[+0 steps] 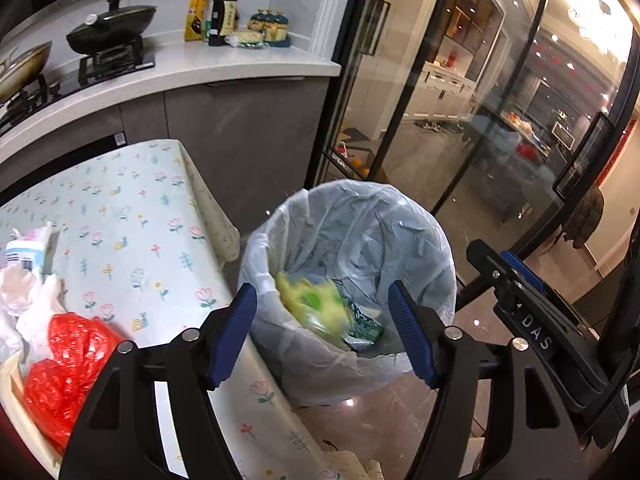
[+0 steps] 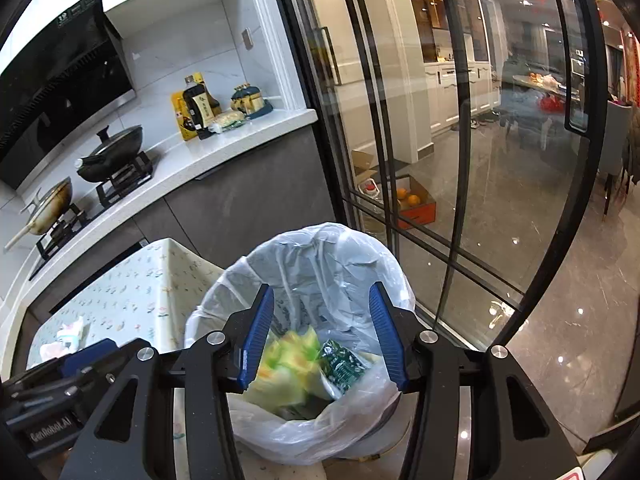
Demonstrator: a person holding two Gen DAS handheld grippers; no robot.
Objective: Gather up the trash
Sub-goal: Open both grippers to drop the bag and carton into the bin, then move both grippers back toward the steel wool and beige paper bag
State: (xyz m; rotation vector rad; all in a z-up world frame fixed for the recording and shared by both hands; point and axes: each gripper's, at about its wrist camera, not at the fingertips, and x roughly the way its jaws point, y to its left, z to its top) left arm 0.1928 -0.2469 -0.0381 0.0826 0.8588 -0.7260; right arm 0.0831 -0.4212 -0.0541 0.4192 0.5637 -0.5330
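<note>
Over the lined bin (image 1: pixel 352 240) off the bench's (image 1: pixel 132 216) corner, your left claw (image 1: pixel 322 336) and right claw (image 2: pixel 322 336) gape empty above a yellow wrapper (image 1: pixel 312 304).

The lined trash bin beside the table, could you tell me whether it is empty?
Not empty: the trash bin holds a yellow-green wrapper and a dark green packet.

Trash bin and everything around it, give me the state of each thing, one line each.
Trash bin: open, lined with a clear bag, partly filled.
Yellow wrapper: inside the bin, blurred.
Green packet: inside the bin.
Red bag: crumpled, on the table.
Left gripper: open, empty, above the bin.
Right gripper: open, empty, above the bin.
Black pan: lidded, on the stove.
</note>
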